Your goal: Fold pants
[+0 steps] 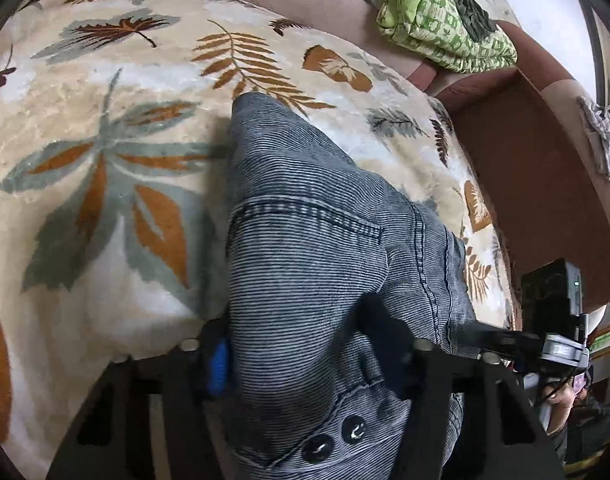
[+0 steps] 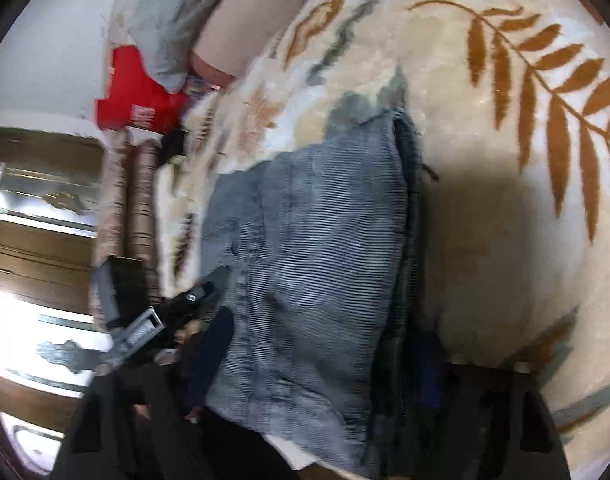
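Pants (image 1: 305, 216), grey-blue ribbed denim, lie on the leaf-patterned blanket (image 1: 105, 184) covering the bed, and I have a bunch of them in each gripper. In my left wrist view the cloth runs from twelve o'clock down to six, filling the gap of my left gripper (image 1: 305, 356); the waistband buttons (image 1: 337, 438) sit low near six, so I judge I hold the waist end here. The jaws stand about half apart and look clamped on that thick wad, the fabric bulging between them.

My right gripper (image 2: 325, 392) takes the cloth the same way: a folded stack of layers, its edge running from one o'clock to six, sits between the fingers, though that view is blurred and I cannot be sure how firmly the pads bite. Holding two points on one edge should let me carry the layers together without the fold slipping.

At nine o'clock in the right view my other gripper's body shows, close by. A green patterned bundle (image 1: 445, 28) lies well apart at one o'clock in the left view.
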A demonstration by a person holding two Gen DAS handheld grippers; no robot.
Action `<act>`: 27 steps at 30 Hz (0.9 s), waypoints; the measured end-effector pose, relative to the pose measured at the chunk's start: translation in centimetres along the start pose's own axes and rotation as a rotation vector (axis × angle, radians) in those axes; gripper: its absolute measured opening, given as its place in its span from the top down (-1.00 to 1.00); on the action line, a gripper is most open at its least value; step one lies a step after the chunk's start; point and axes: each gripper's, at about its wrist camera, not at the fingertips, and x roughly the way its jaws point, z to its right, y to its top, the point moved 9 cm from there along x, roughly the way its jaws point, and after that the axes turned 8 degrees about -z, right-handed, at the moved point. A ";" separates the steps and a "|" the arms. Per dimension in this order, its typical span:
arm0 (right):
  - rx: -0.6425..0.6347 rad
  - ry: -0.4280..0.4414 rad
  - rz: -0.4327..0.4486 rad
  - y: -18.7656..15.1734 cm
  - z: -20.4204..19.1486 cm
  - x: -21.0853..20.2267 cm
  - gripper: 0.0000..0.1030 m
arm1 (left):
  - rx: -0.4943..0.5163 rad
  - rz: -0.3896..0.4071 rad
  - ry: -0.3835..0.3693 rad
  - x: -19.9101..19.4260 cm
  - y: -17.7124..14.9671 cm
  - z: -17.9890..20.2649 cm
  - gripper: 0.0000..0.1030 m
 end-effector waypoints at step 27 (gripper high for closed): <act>-0.308 -0.093 0.161 7.9 -15.3 3.0 0.58 | 0.087 0.259 0.216 -9.5 9.3 -6.3 0.49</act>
